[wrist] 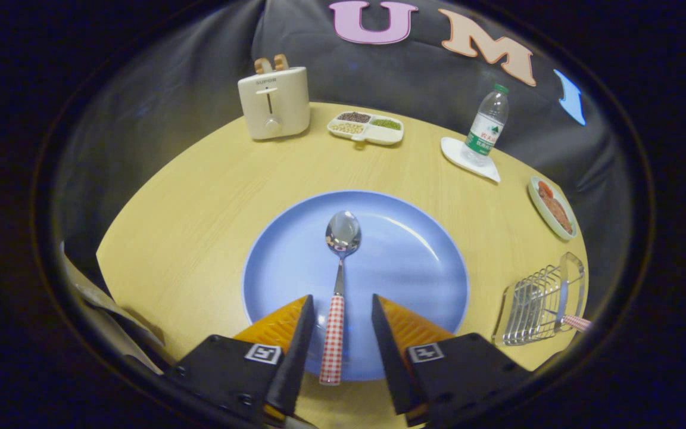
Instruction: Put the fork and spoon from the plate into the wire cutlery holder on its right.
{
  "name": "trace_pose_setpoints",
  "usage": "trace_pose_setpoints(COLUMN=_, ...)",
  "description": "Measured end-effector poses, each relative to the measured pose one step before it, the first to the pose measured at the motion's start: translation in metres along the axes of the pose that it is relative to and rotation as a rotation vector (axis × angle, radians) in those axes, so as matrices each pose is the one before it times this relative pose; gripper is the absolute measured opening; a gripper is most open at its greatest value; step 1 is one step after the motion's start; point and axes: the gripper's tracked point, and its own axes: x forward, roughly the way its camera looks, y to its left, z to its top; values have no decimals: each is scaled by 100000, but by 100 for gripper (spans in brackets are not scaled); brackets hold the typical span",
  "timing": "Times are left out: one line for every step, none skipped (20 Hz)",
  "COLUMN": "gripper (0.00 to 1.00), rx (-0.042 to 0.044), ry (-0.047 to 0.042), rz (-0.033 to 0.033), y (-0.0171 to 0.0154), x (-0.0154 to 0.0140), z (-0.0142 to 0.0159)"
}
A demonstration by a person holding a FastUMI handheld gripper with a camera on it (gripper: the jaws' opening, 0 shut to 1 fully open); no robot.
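Observation:
A metal spoon point(337, 280) with a red-and-white checked handle lies on a blue plate point(414, 262), bowl pointing away from me. My gripper point(340, 313) hangs over the plate's near rim, open, with the spoon's handle running between the two fingers and a gap on either side. To the right of the plate stands the wire cutlery holder point(542, 304). A checked handle point(575, 322) sticks out of it at the right, the rest of that piece hidden among the wires.
On the round wooden table point(200, 214) stand a cream toaster point(274, 101) at the back left, a divided dish of beans point(367, 127), a water bottle point(487, 125) on a white coaster, and a green dish of food point(552, 208) beyond the holder.

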Motion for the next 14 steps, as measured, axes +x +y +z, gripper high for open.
trace_pose_setpoints(gripper=44, rx=-327, ry=763, rz=83, y=115, x=124, z=-115)
trace_pose_setpoints(gripper=38, rx=-382, ry=667, rz=178, y=-50, x=-30, z=-115)
trace_pose_setpoints(gripper=31, rx=-469, ry=522, rz=-457, y=-54, x=-112, z=8)
trace_pose_setpoints(gripper=24, rx=-387, ry=636, rz=-86, y=-125, x=165, z=-226)
trace_pose_setpoints(gripper=17, rx=-32, ry=1982, rz=1657, y=162, x=-86, z=-230)
trace_pose_setpoints(gripper=17, rx=244, ry=811, rz=972, y=131, x=68, z=-74)
trace_pose_setpoints(gripper=15, rx=-578, ry=934, rz=906, y=70, x=-176, z=-22)
trace_pose_setpoints(gripper=12, rx=-1162, ry=394, rz=117, y=-171, x=-136, z=-33)
trace_pose_setpoints(gripper=12, rx=-1438, ry=1259, rz=-259, y=-188, x=-280, z=-35)
trace_pose_setpoints(gripper=12, rx=-1238, ry=1316, rz=-107, y=-111, x=-66, z=-108)
trace_pose_setpoints(gripper=12, rx=-559, ry=611, rz=212, y=-47, x=-311, z=94)
trace_pose_setpoints(gripper=12, rx=-116, ry=2, rz=671, y=-71, x=-325, z=269)
trace_pose_setpoints(gripper=12, rx=157, ry=-6, rz=595, y=-116, x=-381, z=323)
trace_pose_setpoints(gripper=12, rx=-30, ry=-449, rz=533, y=-137, x=-374, z=405)
